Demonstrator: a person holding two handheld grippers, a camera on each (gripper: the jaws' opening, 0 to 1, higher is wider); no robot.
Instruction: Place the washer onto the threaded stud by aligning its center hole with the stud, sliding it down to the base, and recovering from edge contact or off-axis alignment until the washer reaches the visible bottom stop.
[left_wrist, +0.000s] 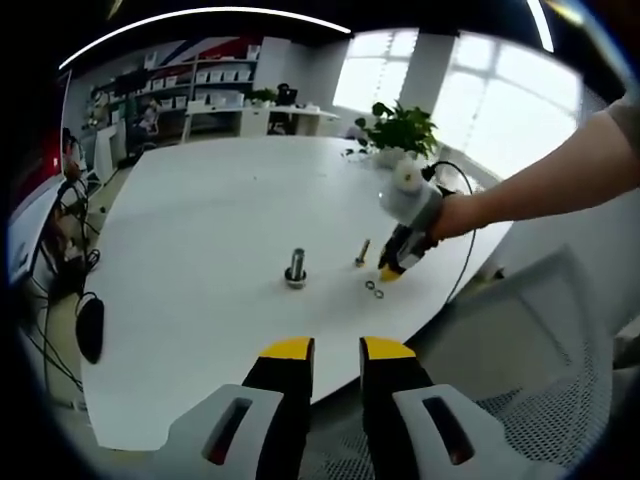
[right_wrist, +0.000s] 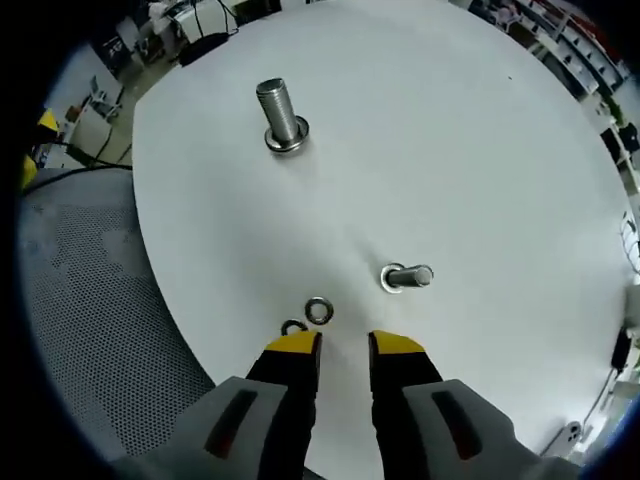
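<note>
A large threaded stud (left_wrist: 296, 266) (right_wrist: 282, 118) stands upright on the white round table (left_wrist: 220, 210) (right_wrist: 480, 150), with a ring around its base. A smaller bolt (left_wrist: 362, 252) (right_wrist: 407, 277) stands to its right. Two small washers lie flat on the table: one washer (right_wrist: 319, 311) (left_wrist: 379, 293) just ahead of my right gripper (right_wrist: 345, 343) (left_wrist: 388, 272), the other washer (right_wrist: 292, 327) (left_wrist: 370, 286) partly under its left jaw tip. The right gripper is open, tips low over the table, holding nothing. My left gripper (left_wrist: 337, 350) is open over the table's near edge, well back from the stud.
A person's hand and forearm (left_wrist: 540, 185) hold the right gripper. A grey mesh chair (right_wrist: 70, 330) (left_wrist: 540, 340) sits by the table edge. A potted plant (left_wrist: 400, 130) stands at the far rim, and a black object (left_wrist: 90, 328) lies at the left edge.
</note>
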